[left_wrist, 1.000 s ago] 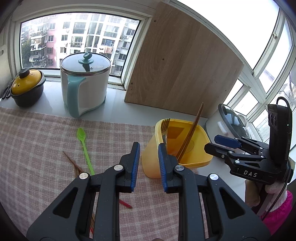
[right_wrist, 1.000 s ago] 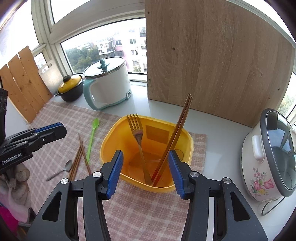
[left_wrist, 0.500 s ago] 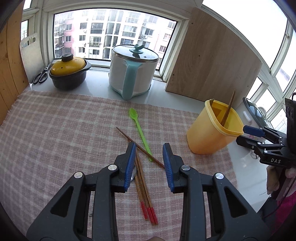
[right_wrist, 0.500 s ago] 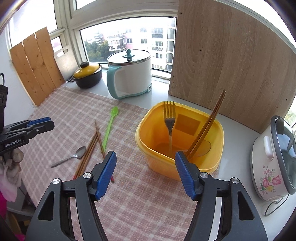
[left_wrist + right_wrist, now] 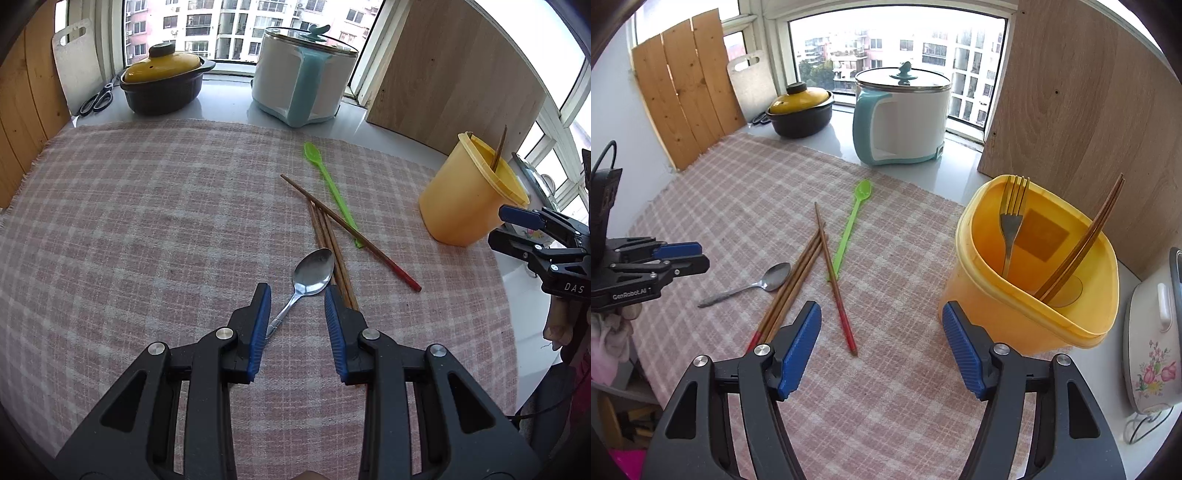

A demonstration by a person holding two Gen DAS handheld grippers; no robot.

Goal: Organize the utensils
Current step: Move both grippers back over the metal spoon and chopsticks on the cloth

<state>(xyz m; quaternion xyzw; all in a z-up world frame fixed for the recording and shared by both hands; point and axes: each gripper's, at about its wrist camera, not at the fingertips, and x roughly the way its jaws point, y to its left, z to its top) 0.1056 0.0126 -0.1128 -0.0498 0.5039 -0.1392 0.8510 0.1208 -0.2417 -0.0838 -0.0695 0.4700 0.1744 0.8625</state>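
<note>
I swung my left gripper (image 5: 297, 314) from the yellow tub (image 5: 469, 201) to the metal spoon (image 5: 312, 275); both jaws apart, spoon goes next.

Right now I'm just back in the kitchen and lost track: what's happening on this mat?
Utensils are being sorted into the yellow tub, which already holds a fork and chopsticks. The left gripper is open over the metal spoon. The right gripper is open, holding nothing. A green spoon lies loose.
</note>
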